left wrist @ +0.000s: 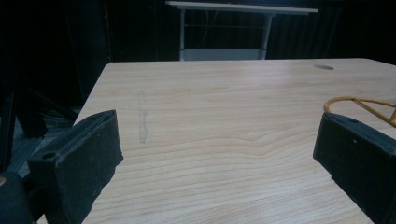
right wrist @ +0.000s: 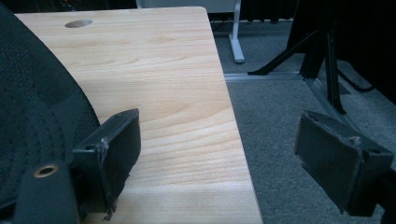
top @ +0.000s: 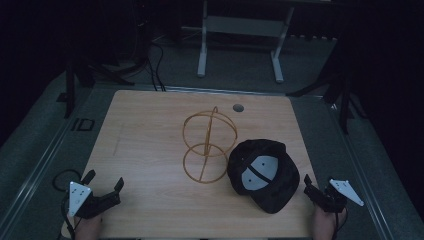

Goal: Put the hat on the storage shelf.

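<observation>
1. High view showed the left gripper [top: 102, 192] at the near left corner of the tabletop [top: 150, 130] and the right gripper [top: 320, 192] at the near right edge, each in a hand coming in from the bottom.
2. The left gripper was wide open and held nothing; in the left gripper view only bare wood lay between its jaws, with the stand [left wrist: 362, 105] just past its right jaw.
3. The right gripper was also wide open and empty; in the right gripper view the cap [right wrist: 37, 116] lay just beside its left jaw, though whether the two touched could not be told, and its right jaw hung out over the floor [right wrist: 289, 93] past the tabletop edge.
4. The cap [top: 262, 172] lay crown-down, lining up, just left of the right gripper and well to the right of the left one.
5. The stand [top: 209, 145], a gold wire frame of rings, stood ahead of both grippers near the middle, just beside the cap.
6. Judged from this, the work looked barely begun: the cap was not on the stand, and nothing was gripped.
7. Left to do, by my reading: grip the cap, turn it over, and seat it on the stand.
</observation>
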### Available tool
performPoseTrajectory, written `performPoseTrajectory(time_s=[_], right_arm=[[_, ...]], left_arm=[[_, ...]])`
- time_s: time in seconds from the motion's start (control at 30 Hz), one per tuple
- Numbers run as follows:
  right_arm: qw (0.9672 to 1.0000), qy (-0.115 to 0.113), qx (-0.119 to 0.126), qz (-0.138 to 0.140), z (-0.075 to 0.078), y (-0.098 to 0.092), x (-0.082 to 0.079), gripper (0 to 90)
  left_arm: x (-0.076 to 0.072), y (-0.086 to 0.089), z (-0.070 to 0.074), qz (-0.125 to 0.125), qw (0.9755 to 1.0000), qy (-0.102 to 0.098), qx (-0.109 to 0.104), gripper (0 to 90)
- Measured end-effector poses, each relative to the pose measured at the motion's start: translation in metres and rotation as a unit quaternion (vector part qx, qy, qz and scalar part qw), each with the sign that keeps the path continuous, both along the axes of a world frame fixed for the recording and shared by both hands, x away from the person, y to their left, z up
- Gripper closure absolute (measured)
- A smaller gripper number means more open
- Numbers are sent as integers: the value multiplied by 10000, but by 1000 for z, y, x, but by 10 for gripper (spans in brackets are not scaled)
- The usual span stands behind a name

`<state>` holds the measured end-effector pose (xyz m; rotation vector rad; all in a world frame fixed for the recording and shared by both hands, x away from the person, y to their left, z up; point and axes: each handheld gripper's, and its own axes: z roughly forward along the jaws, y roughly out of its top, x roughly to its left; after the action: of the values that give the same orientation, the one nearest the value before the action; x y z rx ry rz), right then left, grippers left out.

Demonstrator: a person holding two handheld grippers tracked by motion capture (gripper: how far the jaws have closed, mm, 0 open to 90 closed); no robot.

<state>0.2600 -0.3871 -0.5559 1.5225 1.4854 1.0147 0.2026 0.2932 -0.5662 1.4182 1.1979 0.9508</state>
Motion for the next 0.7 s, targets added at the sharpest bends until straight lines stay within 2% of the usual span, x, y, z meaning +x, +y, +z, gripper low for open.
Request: performPoseTrajectory(time_s=[0.1, 0.17, 0.2, 0.23, 0.27, 0.3, 0.37, 0.4, 0.47, 0.5, 0.57, 0.67, 0.7], right_arm=[[10000, -2, 36, -11, 0, -1, 0, 142], [10000, -3, 61, 8, 0, -1, 0, 142], [10000, -3, 61, 8, 0, -1, 0, 142], [10000, -4, 55, 13, 0, -1, 0, 141], [10000, -6, 31, 19, 0, 0, 0, 141], [10000, 6, 11, 21, 0, 0, 0, 141], [10000, 11, -10, 21, 0, 0, 0, 141], [10000, 20, 18, 38, 0, 0, 0, 141], [9999, 57, 138, 71, 0, -2, 1, 141], [9998, 31, 171, 65, 0, -3, 0, 141], [9998, 20, 216, 50, 0, -4, 0, 141], [9999, 35, 98, 64, 0, -2, 1, 141], [9999, 39, 61, 70, 0, -1, 1, 141]], left_arm=[[0, -1, 0, 54, 10000, 37, 8, 14], [0, -4, 1, 121, 9998, 131, 38, 14], [-1, -5, 3, 97, 9998, 164, -25, 14], [-4, -8, 5, -19, 9997, 143, -185, 14], [-4, -10, 6, -76, 9996, 158, -205, 14], [-6, -13, 9, -94, 9997, 204, -132, 14], [-7, -17, 13, -211, 9990, 252, -317, 15], [-7, -19, 15, -258, 9984, 346, -365, 14], [-8, -22, 17, -236, 9984, 379, -338, 14], [-8, -28, 22, -275, 9975, 530, -377, 15], [-8, -39, 26, -294, 9973, 609, -286, 15], [-7, -59, 29, -591, 9960, 664, -129, 15], [-6, -67, 30, -735, 9948, 705, -85, 14]])
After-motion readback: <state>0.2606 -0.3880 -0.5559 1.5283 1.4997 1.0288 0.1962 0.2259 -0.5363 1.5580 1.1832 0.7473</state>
